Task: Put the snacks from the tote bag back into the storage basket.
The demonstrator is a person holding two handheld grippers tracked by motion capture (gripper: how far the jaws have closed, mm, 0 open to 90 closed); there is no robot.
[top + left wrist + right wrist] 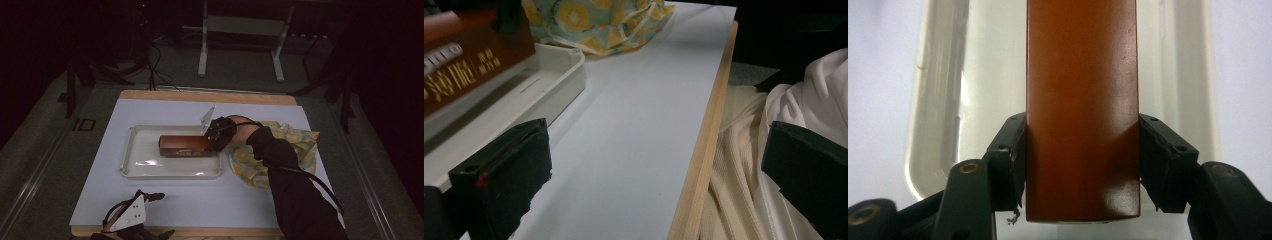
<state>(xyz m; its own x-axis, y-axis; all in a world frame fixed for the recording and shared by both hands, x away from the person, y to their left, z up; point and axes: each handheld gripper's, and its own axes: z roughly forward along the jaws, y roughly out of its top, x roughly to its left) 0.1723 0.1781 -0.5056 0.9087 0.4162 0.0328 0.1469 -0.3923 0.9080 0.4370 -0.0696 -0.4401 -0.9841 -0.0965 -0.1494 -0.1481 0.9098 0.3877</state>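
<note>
Between the right tool's (1083,165) jaws, clamped on both sides over the white tray (938,100): brown box (1082,100), likely mid-placement, release next; left tool (649,175) apart, idle at the worktop (634,125) edge.

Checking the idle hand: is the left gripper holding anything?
No, the left gripper has its jaws wide apart over bare table, nothing between them.

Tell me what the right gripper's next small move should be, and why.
Probably open the jaws and let go. The right gripper is shut on the end of the brown box, which already seems to sit inside the white tray; the left gripper sits idle.
</note>
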